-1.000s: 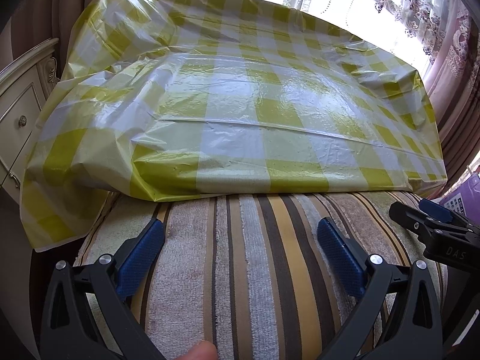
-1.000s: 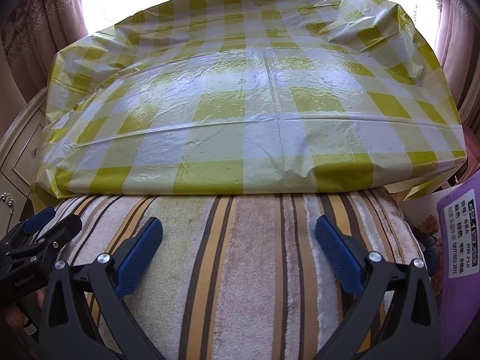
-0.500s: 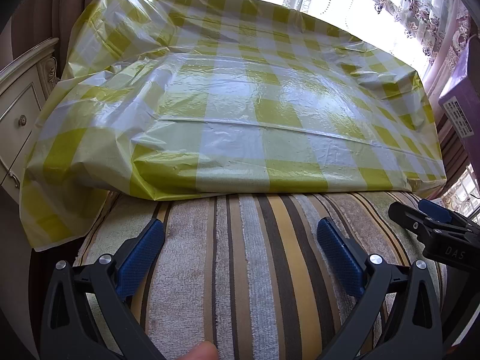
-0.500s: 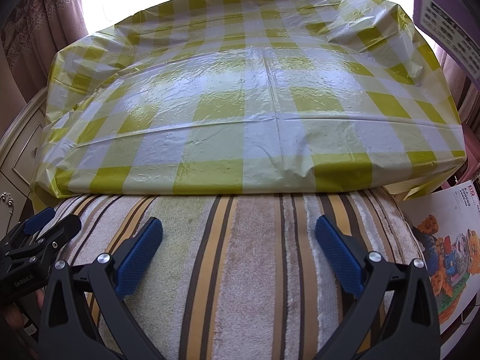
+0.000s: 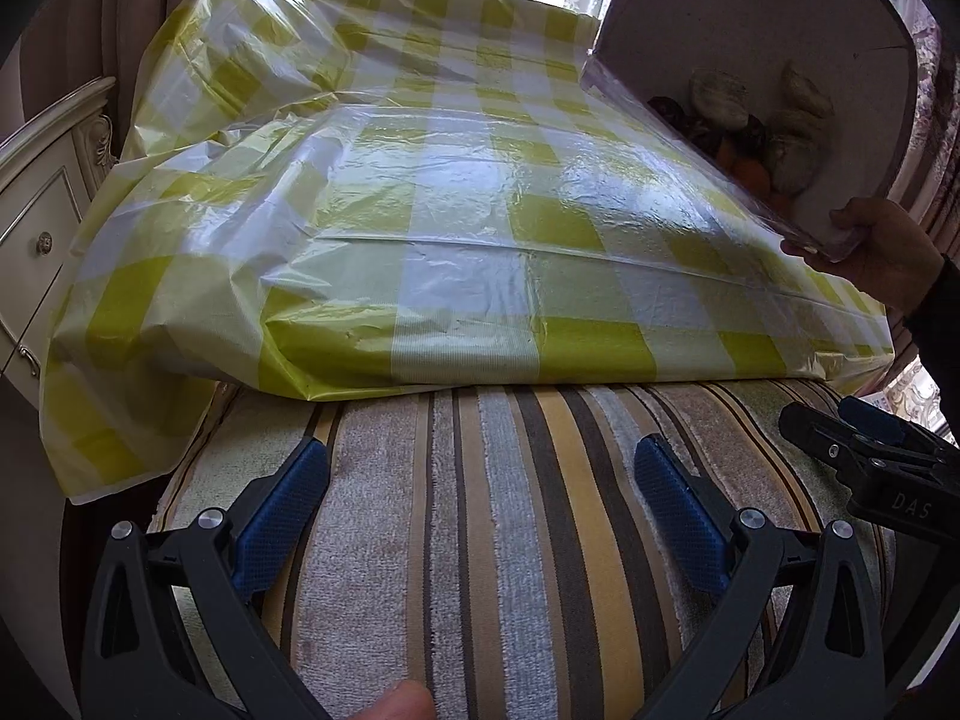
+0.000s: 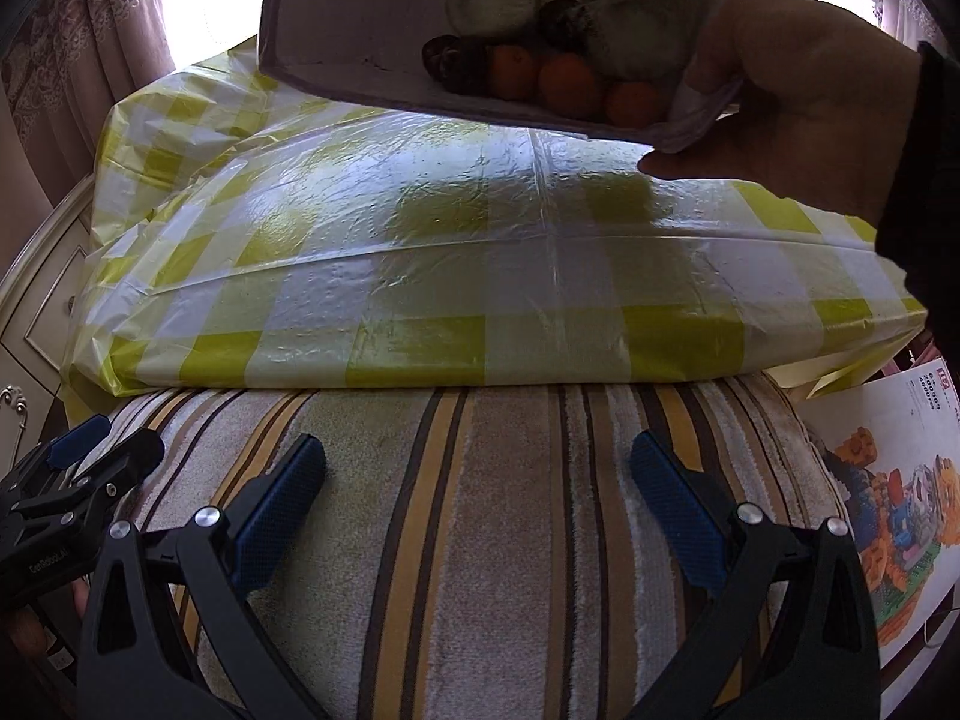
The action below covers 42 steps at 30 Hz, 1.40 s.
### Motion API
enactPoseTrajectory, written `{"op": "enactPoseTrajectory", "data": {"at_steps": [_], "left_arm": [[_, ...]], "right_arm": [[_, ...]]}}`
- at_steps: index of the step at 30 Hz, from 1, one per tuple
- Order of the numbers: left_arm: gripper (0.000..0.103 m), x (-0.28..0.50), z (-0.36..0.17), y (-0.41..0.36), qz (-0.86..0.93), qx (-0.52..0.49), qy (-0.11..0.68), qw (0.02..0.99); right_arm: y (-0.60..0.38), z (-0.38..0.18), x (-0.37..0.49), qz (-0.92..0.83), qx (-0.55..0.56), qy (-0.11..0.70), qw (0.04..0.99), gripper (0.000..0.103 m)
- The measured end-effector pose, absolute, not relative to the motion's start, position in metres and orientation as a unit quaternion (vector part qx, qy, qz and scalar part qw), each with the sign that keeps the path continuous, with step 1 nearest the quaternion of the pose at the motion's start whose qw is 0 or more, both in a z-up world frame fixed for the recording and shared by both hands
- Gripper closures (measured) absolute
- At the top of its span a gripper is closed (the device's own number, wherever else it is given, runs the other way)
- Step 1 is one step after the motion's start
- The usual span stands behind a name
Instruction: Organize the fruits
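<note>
A hand [image 6: 798, 90] holds a tilted white box [image 6: 360, 18] above the yellow-checked tablecloth [image 6: 450, 252]. Inside it lie orange fruits [image 6: 567, 84], dark fruits [image 6: 456, 63] and pale netted fruits [image 6: 495, 0]. The box also shows in the left wrist view [image 5: 750, 18] at the top right, with the fruits [image 5: 744, 138] in its lower corner. My left gripper [image 5: 480, 498] is open and empty over a striped towel [image 5: 510, 540]. My right gripper [image 6: 477, 495] is open and empty over the same towel [image 6: 510, 540].
A cream drawer cabinet [image 5: 42, 198] stands at the left. A printed toy box [image 6: 900, 516] lies at the right. Curtains and a bright window are behind the table. Each gripper shows at the edge of the other's view.
A hand has brought the box with fruits in from the right and tilted it over the tablecloth. Both grippers have stayed where they were, open.
</note>
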<state>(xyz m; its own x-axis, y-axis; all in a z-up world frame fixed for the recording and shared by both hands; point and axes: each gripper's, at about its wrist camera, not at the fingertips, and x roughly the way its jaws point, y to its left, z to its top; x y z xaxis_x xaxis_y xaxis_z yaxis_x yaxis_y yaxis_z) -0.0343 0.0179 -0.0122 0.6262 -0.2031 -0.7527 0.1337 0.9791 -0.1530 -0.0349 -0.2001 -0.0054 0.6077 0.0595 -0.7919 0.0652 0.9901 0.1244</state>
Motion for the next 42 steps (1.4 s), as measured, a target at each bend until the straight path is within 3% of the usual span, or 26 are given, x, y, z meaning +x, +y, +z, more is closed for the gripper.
{"op": "enactPoseTrajectory", "data": {"at_steps": [42], "left_arm": [[0.004, -0.021, -0.017, 0.022, -0.107, -0.050, 0.432, 0.894]], "right_arm": [[-0.203, -0.003, -0.034, -0.007, 0.071, 0.448, 0.891, 0.001]]}}
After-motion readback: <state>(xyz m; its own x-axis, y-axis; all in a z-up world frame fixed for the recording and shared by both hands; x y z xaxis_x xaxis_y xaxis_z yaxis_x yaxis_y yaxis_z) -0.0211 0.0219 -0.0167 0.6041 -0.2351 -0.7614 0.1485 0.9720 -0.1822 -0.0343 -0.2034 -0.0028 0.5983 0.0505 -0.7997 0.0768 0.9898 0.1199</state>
